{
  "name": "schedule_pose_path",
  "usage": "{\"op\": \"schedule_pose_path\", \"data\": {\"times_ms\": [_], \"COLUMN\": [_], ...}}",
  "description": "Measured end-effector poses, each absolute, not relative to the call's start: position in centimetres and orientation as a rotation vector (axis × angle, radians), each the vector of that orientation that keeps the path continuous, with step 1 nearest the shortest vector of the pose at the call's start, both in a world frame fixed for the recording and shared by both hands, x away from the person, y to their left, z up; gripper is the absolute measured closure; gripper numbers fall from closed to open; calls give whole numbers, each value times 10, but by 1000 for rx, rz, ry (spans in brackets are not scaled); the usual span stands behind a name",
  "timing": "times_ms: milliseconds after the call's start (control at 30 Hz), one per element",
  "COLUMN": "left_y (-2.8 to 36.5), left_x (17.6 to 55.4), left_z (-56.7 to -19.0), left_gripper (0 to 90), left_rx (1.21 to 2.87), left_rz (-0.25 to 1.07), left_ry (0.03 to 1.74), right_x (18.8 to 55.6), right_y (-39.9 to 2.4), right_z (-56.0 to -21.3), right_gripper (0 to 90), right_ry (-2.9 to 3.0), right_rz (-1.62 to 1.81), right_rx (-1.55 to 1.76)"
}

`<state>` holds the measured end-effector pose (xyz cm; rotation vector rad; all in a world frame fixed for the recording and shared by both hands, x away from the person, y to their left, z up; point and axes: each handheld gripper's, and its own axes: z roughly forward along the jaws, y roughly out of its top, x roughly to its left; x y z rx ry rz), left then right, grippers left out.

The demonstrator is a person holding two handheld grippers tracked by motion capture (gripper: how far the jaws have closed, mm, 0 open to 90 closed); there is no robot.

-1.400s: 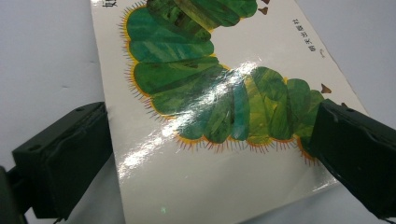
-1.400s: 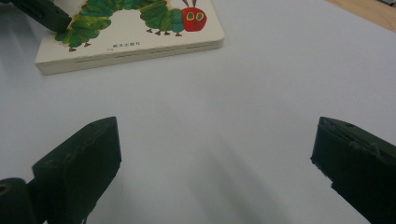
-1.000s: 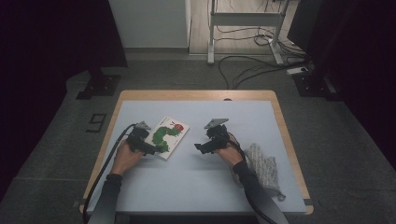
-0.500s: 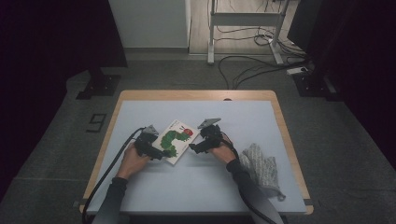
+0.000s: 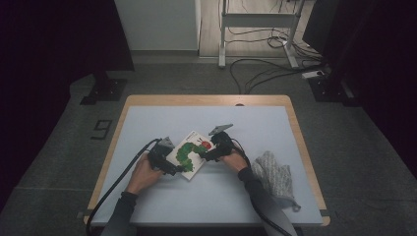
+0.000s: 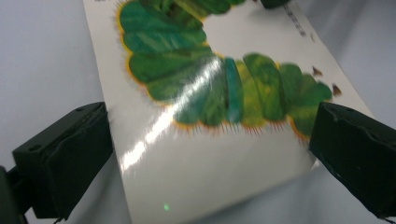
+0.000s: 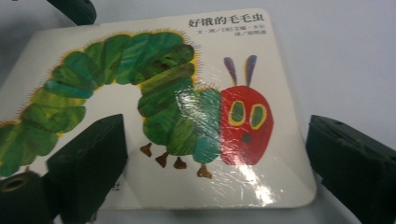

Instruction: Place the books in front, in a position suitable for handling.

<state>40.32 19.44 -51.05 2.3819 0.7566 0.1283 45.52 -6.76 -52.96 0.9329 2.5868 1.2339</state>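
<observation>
A picture book (image 5: 191, 153) with a green caterpillar on its white cover lies flat on the pale blue table (image 5: 162, 123). My left gripper (image 5: 178, 168) is at the book's near left end. In the left gripper view the book (image 6: 210, 177) lies between the wide-open jaws of that gripper (image 6: 210, 116). My right gripper (image 5: 204, 156) is at the book's right side, by the red head. Its jaws (image 7: 215, 123) have just been closing a little. They still stand wide, one over the cover (image 7: 140, 70) and one off its edge, not pressing.
A grey knitted cloth (image 5: 275, 174) lies on the table at the right, beside the right forearm. The table has a wooden rim (image 5: 302, 147). Cables (image 5: 265, 73) and a metal stand (image 5: 255, 19) are on the floor beyond the far edge.
My left hand has moved right and my right hand left, so both grippers now sit at the book. The book has shifted slightly to the right.
</observation>
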Motion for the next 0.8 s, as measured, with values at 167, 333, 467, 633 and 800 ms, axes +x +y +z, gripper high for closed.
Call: {"op": "schedule_pose_path", "data": {"times_ms": [167, 333, 467, 633, 800], "left_y": [210, 220, 221, 220, 221], "left_x": [385, 368, 355, 346, 346], "left_z": [-511, -516, -522, -523, -524], "left_gripper": [0, 0, 0, 0, 0], "left_rx": [2361, 2348, 2355, 2355, 2335], "left_rz": [186, 229, 238, 258, 265], "left_ry": [803, 850, 852, 845, 856], "right_x": [455, 454, 453, 447, 438], "right_y": [-68, -69, -69, -68, -67], "right_z": [-531, -531, -531, -529, -528], "right_gripper": [61, 60, 60, 62, 61], "right_ry": [2583, 2580, 2577, 2604, 2616], "right_rz": [1249, 1249, 1246, 1220, 1208], "right_rx": [946, 948, 955, 955, 947]}}
